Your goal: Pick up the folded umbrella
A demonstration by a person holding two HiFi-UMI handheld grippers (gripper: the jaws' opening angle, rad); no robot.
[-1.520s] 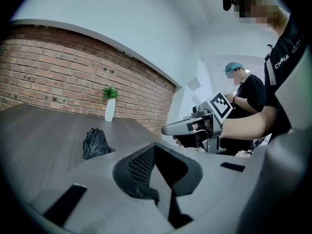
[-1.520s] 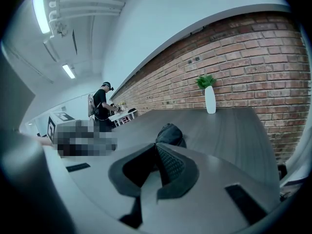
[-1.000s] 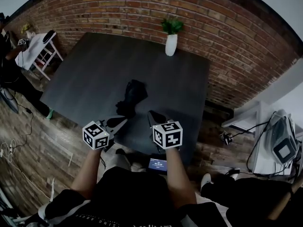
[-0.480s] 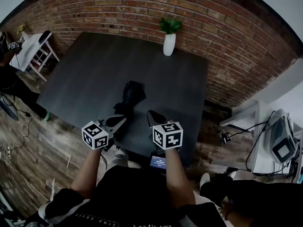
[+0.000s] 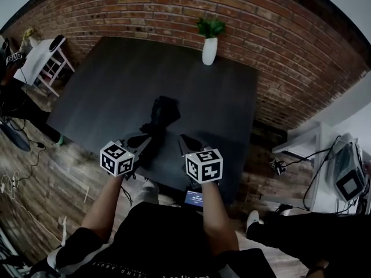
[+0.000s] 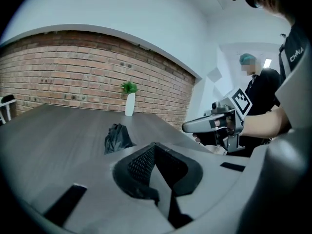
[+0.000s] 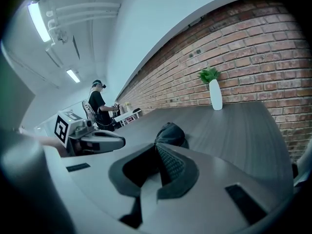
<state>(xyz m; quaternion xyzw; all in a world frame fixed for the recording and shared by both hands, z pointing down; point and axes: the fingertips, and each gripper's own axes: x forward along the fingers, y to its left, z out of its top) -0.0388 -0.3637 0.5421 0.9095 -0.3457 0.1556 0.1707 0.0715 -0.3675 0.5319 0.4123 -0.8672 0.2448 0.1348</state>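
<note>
- While the folded umbrella (image 5: 159, 116) lies untouched on the bench (image 5: 104, 80), nothing is lifted yet.
- Left gripper (image 5: 144, 142) and right gripper (image 5: 186, 143) hover near it, jaws closed together, empty.
- Opening, grasping and lifting are all left.

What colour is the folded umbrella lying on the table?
Black. The folded umbrella shows best in the head view, dark against the grey tabletop.

The person holds both grippers out in front, side by side. The left gripper (image 5: 141, 143) and right gripper (image 5: 186, 142) tip slightly down over the table's (image 5: 110, 86) near edge. Both have jaws pressed together, holding nothing.
</note>
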